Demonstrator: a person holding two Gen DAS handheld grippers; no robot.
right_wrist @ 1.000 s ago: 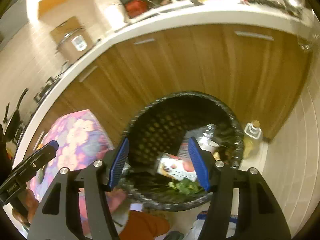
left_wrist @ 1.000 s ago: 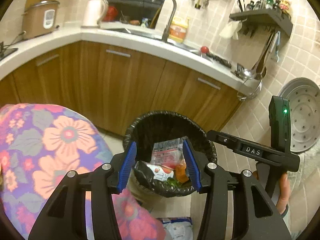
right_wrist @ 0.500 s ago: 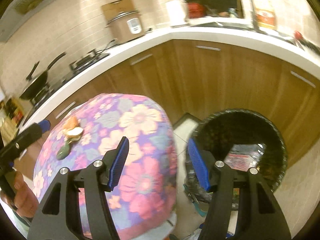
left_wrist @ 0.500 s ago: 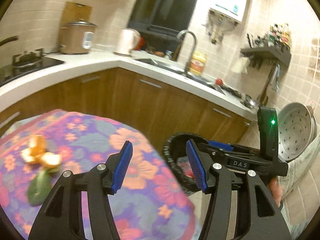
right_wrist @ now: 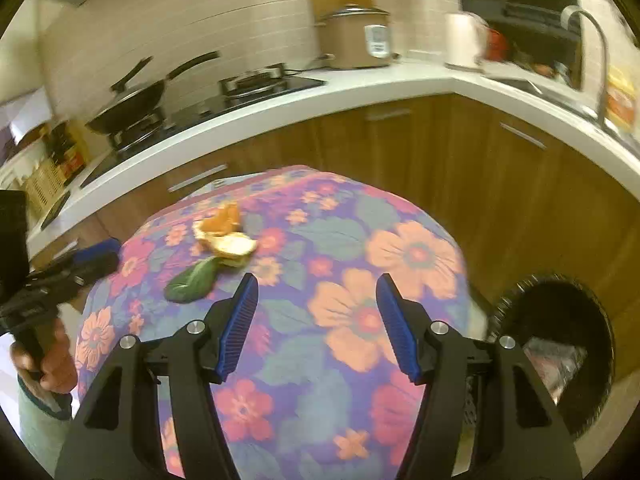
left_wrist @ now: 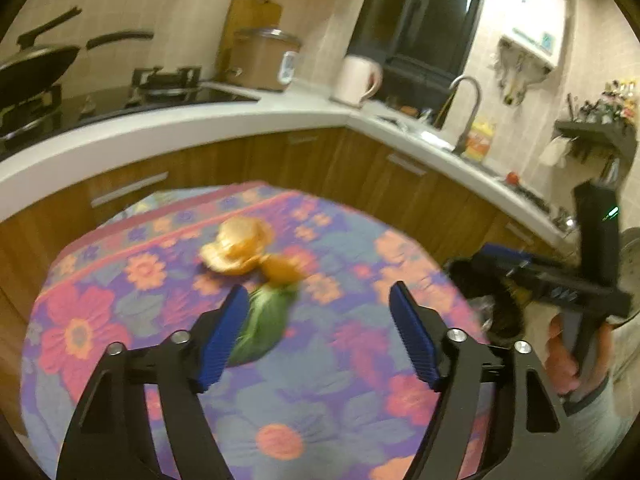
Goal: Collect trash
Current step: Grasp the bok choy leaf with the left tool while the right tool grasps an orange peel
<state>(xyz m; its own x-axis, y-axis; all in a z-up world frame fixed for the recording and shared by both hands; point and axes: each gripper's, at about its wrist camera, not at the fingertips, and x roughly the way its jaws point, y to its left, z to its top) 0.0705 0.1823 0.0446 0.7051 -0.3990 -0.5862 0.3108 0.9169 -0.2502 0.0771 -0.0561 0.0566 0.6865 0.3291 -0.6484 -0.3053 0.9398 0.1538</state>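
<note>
A: Left gripper [left_wrist: 316,320]: jaws just been opening, nothing between them; right gripper [right_wrist: 316,320]: parted, empty.

B: Trash left: peel [left_wrist: 244,246] and leaf [left_wrist: 262,326], touching, on the table [left_wrist: 344,392]; bin [right_wrist: 556,344] beside the table already holds wrappers; two items outstanding.

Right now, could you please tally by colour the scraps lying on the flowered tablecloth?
Orange: 2, both peel, the large peel and the small peel.
Green: 1, the leaf.
Total: 3 scraps.
</note>
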